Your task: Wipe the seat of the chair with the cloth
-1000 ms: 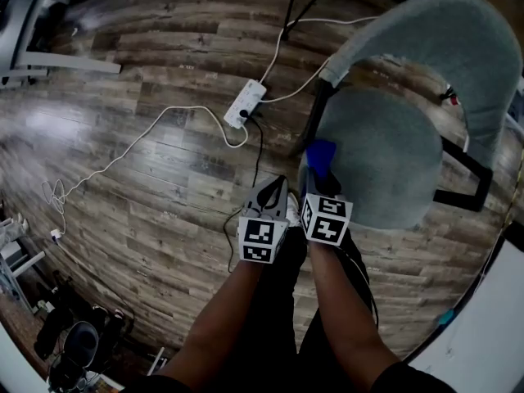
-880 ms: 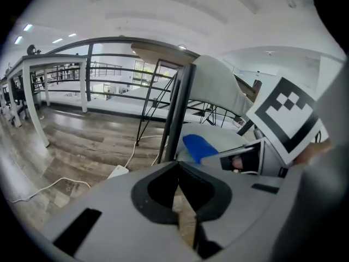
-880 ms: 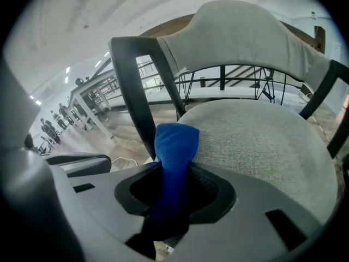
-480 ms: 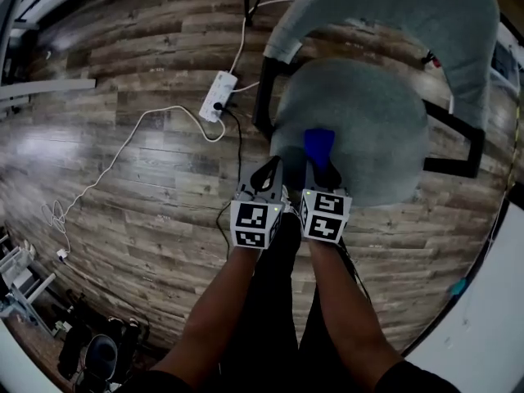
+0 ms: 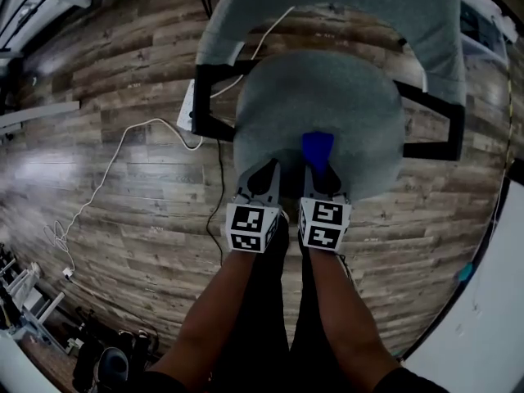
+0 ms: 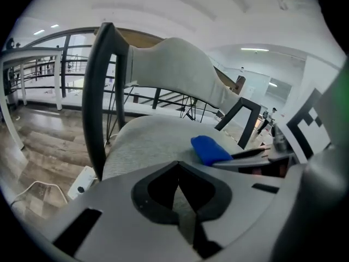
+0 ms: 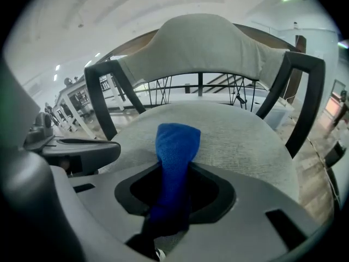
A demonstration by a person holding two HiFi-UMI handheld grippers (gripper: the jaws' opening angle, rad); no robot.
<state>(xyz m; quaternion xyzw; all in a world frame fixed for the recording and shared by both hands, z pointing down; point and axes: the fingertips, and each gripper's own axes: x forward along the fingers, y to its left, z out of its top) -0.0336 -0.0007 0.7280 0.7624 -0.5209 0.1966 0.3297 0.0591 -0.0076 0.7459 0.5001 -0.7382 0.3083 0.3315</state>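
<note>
The chair has a grey fabric seat [image 5: 327, 97], a grey backrest [image 7: 202, 42] and black armrests. My right gripper [image 5: 322, 178] is shut on a blue cloth [image 5: 317, 148], which sticks out forward past the jaws and hangs just over the front part of the seat. The right gripper view shows the cloth [image 7: 175, 146] pinched upright between the jaws, with the seat [image 7: 240, 141] behind it. My left gripper [image 5: 264, 178] is beside it at the seat's front left edge, shut and holding nothing. The left gripper view shows the cloth [image 6: 210, 149] to its right.
A white power strip [image 5: 187, 115] and its white cable [image 5: 123, 154] lie on the wooden floor left of the chair, partly behind the black left armrest [image 5: 214, 101]. A white surface [image 5: 483, 318] stands at the lower right. The person's legs are below the grippers.
The chair has come from the upper right to straight ahead of me. Both grippers have moved up to the seat's front edge, and the cloth now reaches over the seat.
</note>
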